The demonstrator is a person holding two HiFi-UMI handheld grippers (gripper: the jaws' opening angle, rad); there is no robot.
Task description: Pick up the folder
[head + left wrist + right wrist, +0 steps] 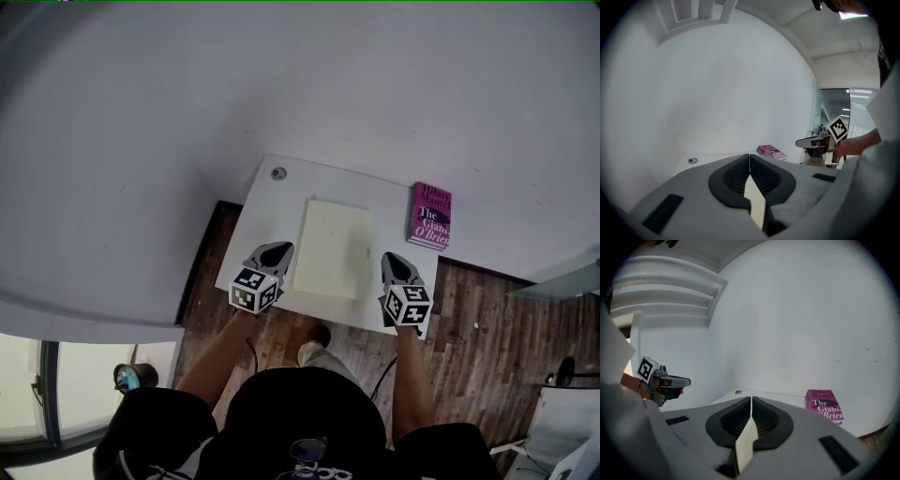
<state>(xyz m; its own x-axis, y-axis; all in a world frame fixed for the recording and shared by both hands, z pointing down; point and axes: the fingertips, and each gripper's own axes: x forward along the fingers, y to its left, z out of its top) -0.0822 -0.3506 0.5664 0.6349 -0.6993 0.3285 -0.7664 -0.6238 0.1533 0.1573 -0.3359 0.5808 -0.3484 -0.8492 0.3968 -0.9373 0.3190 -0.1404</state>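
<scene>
The folder (335, 248) is a plain cream rectangle, closed and unmarked, lying flat near the middle of a white table (281, 192) (its long sides run away from the person). The left gripper (279, 249) is just beside the folder's left long edge, toward the near end, its jaws pressed together with nothing held. The right gripper (394, 261) is just off the folder's right long edge, about level with the other, its jaws likewise closed and empty. Whether either tip touches the folder cannot be told. A pink book (431, 216) lies beyond the folder's far right corner.
</scene>
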